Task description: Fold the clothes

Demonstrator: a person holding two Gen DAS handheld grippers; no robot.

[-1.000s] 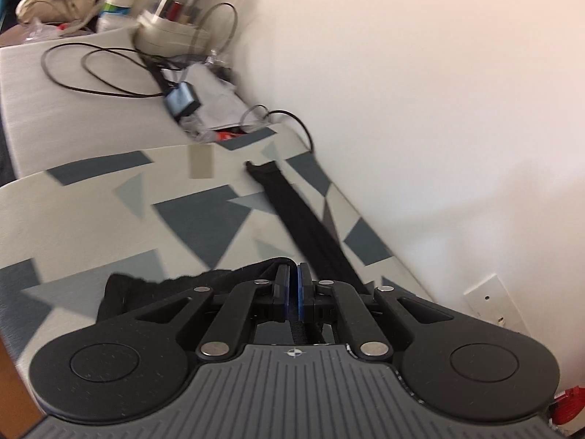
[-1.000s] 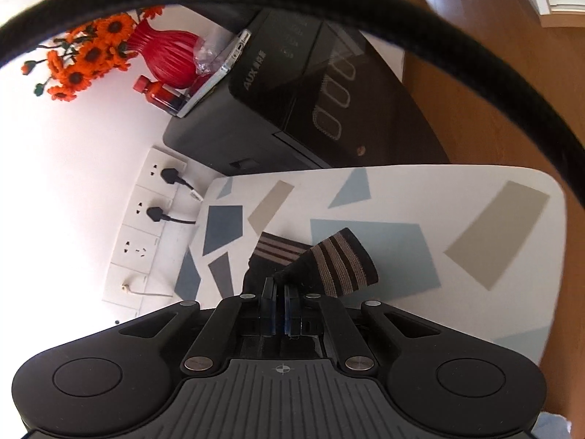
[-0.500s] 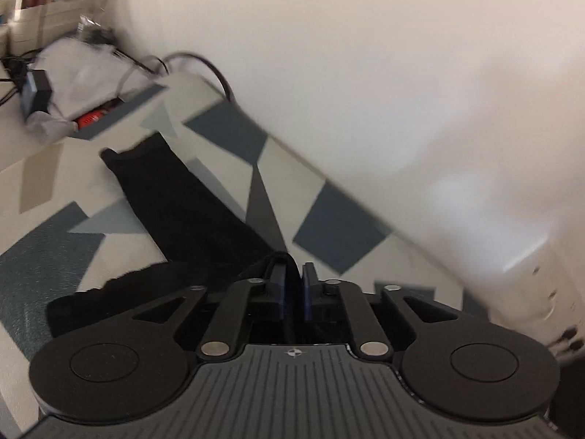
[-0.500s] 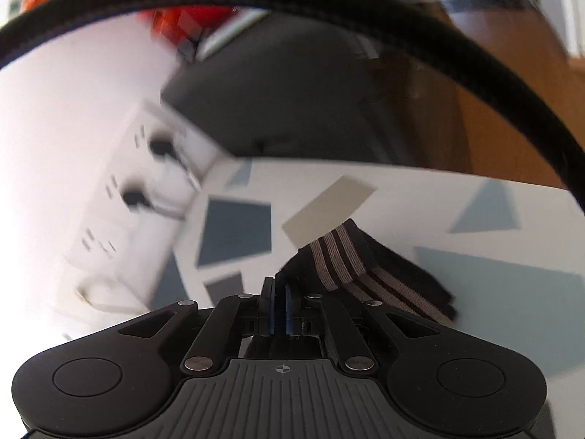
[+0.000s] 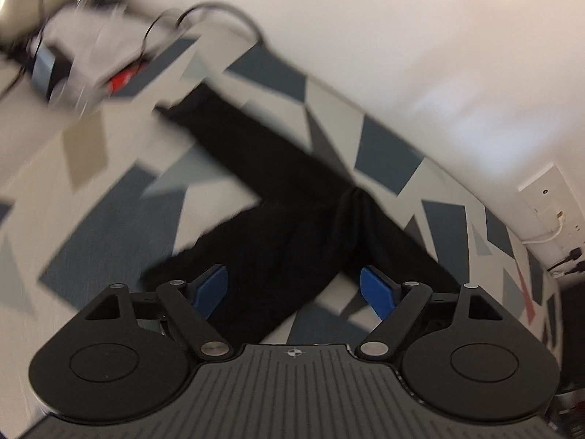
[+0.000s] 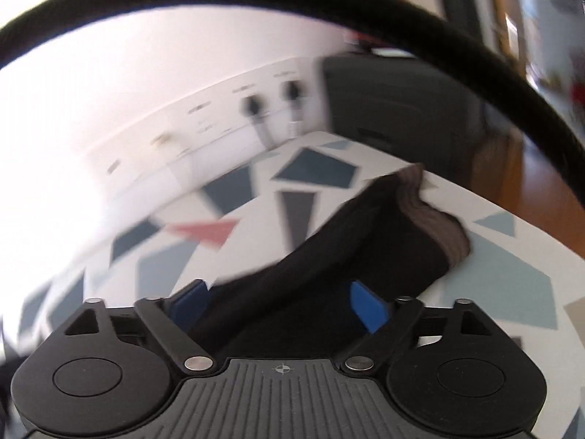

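Both grippers' jaws are opening: left gripper (image 5: 294,289) and right gripper (image 6: 278,301) straddle the black garment (image 5: 278,226) lying on the patterned table (image 5: 109,219), gripping nothing. Best practice: lift clear before withdrawing, avoiding snags.

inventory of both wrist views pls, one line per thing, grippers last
black garment: 1, black, lying on the table, brown-striped cuff at one end
table: 1, white with blue-grey shapes, against the wall
wall sockets: a row, white, two black plugs in
black appliance: 1, past the table's end
cables and clutter: blurred, table's far end
left gripper: jaws opening, garment between, pads clear
right gripper: jaws opening, garment between, pads clear
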